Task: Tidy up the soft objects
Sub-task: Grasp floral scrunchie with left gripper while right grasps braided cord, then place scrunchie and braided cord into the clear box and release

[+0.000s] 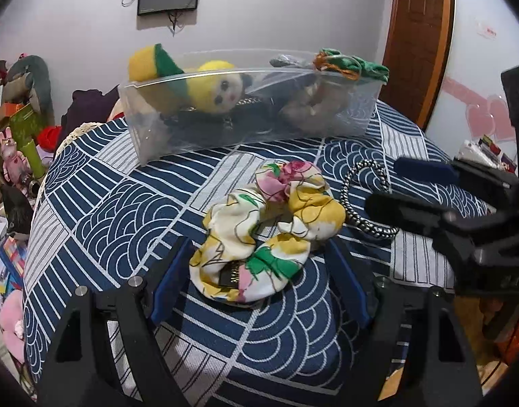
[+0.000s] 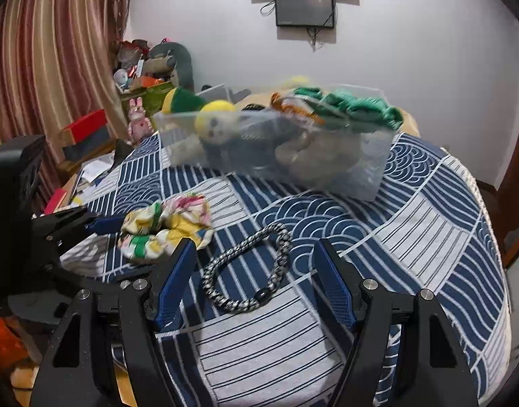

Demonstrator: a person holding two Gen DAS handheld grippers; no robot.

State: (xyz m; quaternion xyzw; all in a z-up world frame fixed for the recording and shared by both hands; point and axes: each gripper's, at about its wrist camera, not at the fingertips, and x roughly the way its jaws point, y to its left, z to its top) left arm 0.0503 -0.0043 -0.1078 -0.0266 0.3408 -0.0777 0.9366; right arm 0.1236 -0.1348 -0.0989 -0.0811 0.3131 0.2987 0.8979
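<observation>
A floral scrunchie [image 1: 266, 230] lies on the blue-and-white patterned cloth [image 1: 123, 203]. My left gripper [image 1: 259, 254] is open, its blue pads on either side of the scrunchie's near part. A black-and-white braided bracelet [image 2: 249, 268] lies to the scrunchie's right; my right gripper [image 2: 254, 257] is open around it, just above the cloth. In the right wrist view the scrunchie [image 2: 164, 227] sits left of the bracelet. A clear plastic bin [image 1: 252, 108] at the back holds a yellow plush toy [image 1: 212, 84], a green knit item [image 1: 354, 64] and other soft things.
The right gripper shows at the right in the left wrist view [image 1: 463, 210]. Clutter of toys and boxes [image 2: 140, 78] stands left of the table by a striped curtain [image 2: 49, 68]. A wooden door [image 1: 419, 34] is at the back right.
</observation>
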